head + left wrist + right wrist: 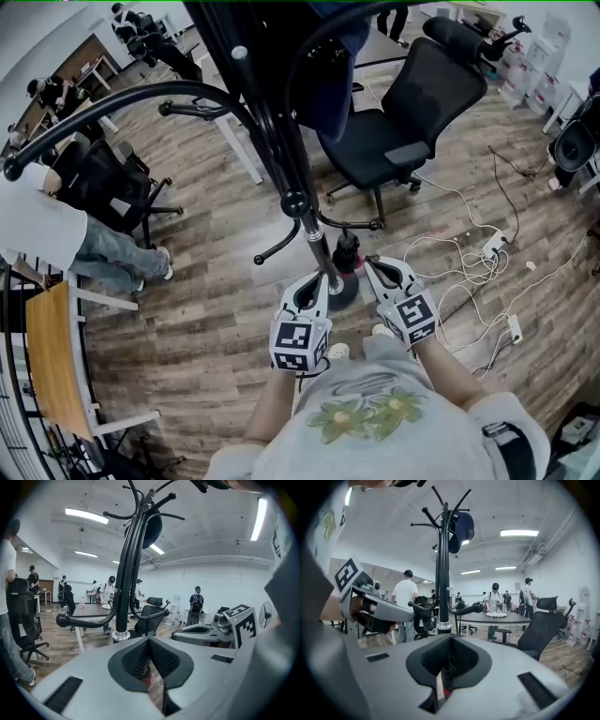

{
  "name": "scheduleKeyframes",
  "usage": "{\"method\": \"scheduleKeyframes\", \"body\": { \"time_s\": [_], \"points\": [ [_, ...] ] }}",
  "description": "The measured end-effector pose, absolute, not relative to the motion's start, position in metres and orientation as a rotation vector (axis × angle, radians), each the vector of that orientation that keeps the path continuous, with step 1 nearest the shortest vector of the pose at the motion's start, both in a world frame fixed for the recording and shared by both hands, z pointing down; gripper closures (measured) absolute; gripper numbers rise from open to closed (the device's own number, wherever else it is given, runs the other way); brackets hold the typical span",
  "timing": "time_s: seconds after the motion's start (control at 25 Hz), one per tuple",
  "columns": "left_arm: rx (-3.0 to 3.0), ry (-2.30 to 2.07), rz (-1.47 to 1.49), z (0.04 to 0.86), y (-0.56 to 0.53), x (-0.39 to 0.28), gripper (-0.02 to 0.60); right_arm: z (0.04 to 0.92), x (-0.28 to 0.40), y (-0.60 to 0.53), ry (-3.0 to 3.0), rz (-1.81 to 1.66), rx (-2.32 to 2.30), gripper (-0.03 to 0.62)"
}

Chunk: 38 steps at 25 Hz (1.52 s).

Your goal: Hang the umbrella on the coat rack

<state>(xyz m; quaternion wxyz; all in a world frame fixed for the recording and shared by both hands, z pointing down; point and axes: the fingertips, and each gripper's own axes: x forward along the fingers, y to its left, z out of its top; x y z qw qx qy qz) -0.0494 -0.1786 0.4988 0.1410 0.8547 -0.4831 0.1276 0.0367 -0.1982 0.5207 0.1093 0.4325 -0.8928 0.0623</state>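
The left gripper [314, 281] has its jaws pressed together with nothing between them; in its own view the dark pads [140, 656] meet at the tip, and only floor shows through the gap behind them. The right gripper [373, 264] is likewise closed and empty, its pads [461, 660] meeting at the front. In the head view the two grippers are side by side just above the person's flower-printed shirt [375, 412], both aimed at the lower part of the coat rack [281, 141]. The left one's tip is just beside the pole's silver collar [330, 278], while the right one is a little apart from the pole, on its other side. Neither gripper touches the rack, as far as the views show. Each gripper view shows the black pole rising straight ahead, with curved hooks branching off partway up and at the top. A dark blue bundle [461, 529] hangs among the top hooks, high above both grippers and well apart from them. Whether it is the umbrella cannot be told, as its shape is rounded and unclear in every view. At the foot of the pole there is a small red and black thing [349, 253] by the round base [342, 292]. Around the rack lies a wood floor [216, 319], with a black office chair [412, 103] behind the rack and white cables [469, 272] trailing to a power strip [494, 246] on the right. A person in a white shirt [33, 225] is at the left edge.
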Motion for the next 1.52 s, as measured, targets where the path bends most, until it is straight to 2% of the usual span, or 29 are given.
{"method": "scheduleKeyframes", "body": {
  "time_s": [0.76,1.52],
  "points": [
    [2.581,-1.303,0.326,0.473,-0.163,-0.024,0.578,0.485,0.039,-0.171,-2.68,0.256,1.359,0.595],
    [2.567,-1.306,0.335,0.482,-0.165,-0.017,0.578,0.49,0.028,-0.163,-2.716,0.296,1.265,0.594]
  ]
}}
